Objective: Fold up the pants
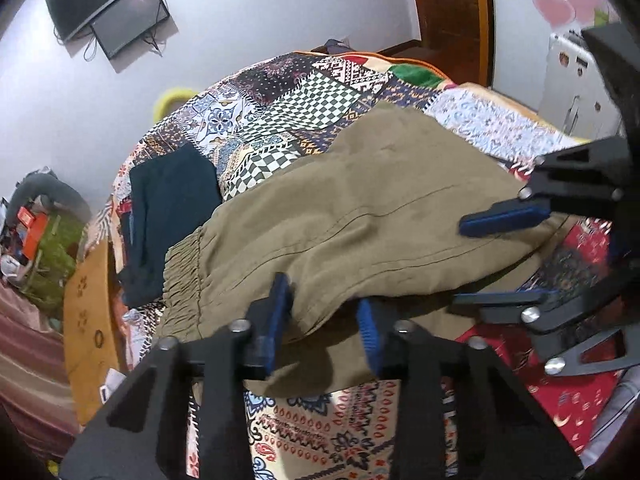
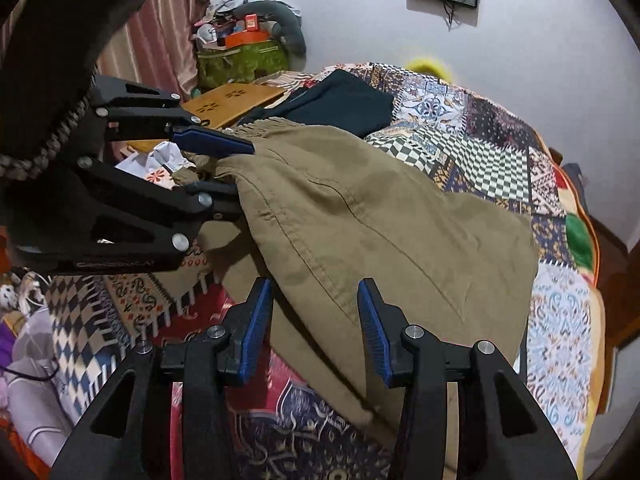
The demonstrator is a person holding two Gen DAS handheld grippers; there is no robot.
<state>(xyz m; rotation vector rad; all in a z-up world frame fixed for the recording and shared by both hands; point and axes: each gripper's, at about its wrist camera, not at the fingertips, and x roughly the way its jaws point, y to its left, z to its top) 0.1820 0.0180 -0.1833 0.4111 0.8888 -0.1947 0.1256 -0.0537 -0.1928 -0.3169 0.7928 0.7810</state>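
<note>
Khaki pants (image 1: 380, 200) (image 2: 380, 220) lie across a patchwork quilt (image 1: 304, 100), their gathered waistband (image 1: 184, 264) to the left in the left wrist view. My left gripper (image 1: 323, 328) (image 2: 246, 176) is shut on the bunched near edge by the waistband. My right gripper (image 2: 316, 320) (image 1: 460, 263) is shut on the same near edge further along the leg, one finger above the cloth and one below. The edge between the two grippers hangs raised above the quilt, with shadow under it. Thick folds of cloth keep both pairs of pads apart.
A folded dark garment (image 1: 168, 208) (image 2: 344, 100) lies on the quilt beyond the waistband. A wooden board (image 1: 88, 312) (image 2: 232, 100) stands beside the bed. Boxes and bags (image 2: 240, 48) are piled by the curtain. A screen (image 1: 128, 20) hangs on the wall.
</note>
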